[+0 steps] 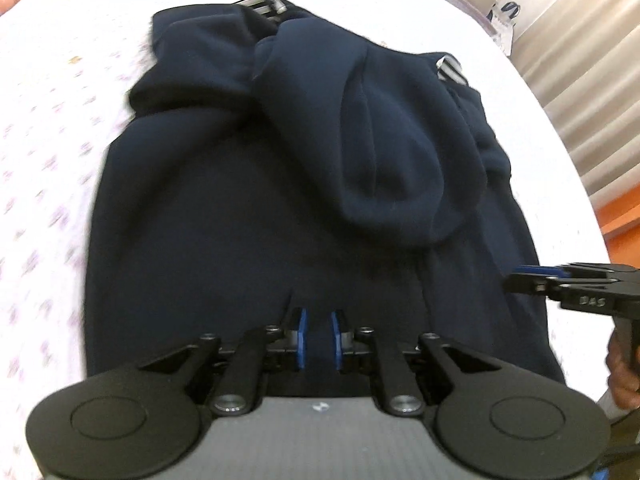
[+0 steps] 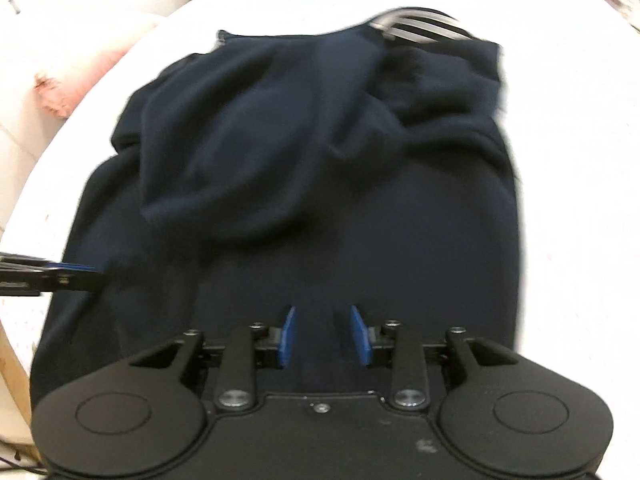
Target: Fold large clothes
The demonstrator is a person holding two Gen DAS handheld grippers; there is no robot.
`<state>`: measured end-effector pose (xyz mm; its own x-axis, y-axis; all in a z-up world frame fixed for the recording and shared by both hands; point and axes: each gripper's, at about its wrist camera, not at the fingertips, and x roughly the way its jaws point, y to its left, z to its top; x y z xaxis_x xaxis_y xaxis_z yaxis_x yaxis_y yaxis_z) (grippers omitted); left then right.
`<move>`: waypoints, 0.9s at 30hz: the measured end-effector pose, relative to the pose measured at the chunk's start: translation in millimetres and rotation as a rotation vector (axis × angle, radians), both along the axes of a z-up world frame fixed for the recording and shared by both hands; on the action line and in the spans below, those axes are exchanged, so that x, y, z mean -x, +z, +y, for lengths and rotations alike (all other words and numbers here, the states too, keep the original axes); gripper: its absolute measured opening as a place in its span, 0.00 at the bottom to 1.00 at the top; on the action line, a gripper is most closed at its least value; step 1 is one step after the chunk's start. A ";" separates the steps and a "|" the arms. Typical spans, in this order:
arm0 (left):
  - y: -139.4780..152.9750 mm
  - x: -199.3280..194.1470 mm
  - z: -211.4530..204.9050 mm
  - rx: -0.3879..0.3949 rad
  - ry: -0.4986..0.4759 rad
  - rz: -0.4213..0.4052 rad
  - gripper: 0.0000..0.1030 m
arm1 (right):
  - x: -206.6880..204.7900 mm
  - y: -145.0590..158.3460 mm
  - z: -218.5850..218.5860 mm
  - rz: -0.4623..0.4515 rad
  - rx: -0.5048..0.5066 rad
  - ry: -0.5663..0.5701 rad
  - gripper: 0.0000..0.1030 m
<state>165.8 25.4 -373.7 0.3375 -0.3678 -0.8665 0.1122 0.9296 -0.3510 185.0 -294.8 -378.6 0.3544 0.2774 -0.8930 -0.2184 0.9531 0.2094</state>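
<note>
A dark navy hoodie [image 1: 248, 200] with white sleeve stripes lies partly folded on the white bed, its hood [image 1: 384, 148] laid over the back. My left gripper [image 1: 318, 322] hovers over the near hem, its blue pads a little apart with dark cloth showing between them; no grip is clear. My right gripper [image 2: 323, 318] is open over the same hoodie [image 2: 400, 240] near its near edge. Each gripper shows from the side in the other's view, the right one [image 1: 516, 280] at the hoodie's right edge, the left one [image 2: 92, 276] at its left edge.
The hoodie rests on a white bedspread [image 1: 52, 160] with small purple marks. A curtain [image 1: 580, 80] and an orange surface [image 1: 624, 220] lie to the right. A pink pillow [image 2: 76, 76] lies past the bed's left edge.
</note>
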 end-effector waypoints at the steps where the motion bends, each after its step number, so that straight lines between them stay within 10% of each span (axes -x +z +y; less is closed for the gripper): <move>1: 2.9 10.6 8.0 -0.004 -0.001 0.004 0.16 | 11.1 1.0 -8.3 0.005 0.001 -0.026 0.44; 7: 11.9 58.1 40.1 -0.062 0.059 0.014 0.28 | 71.6 2.1 -34.5 0.053 0.024 -0.176 0.64; 13: 31.3 105.4 78.5 -0.093 0.150 0.018 0.81 | 123.7 11.2 -61.4 0.090 0.041 -0.316 0.75; 27: -17.0 171.7 112.5 0.022 0.272 0.226 0.80 | 158.5 -26.3 -94.5 0.275 -0.042 -0.475 0.79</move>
<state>-5.9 137.9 -390.6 0.2259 -0.3105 -0.9233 -0.2215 0.9066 -0.3591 26.6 -389.3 -404.8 0.2045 0.1817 -0.9619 0.3019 0.9230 0.2385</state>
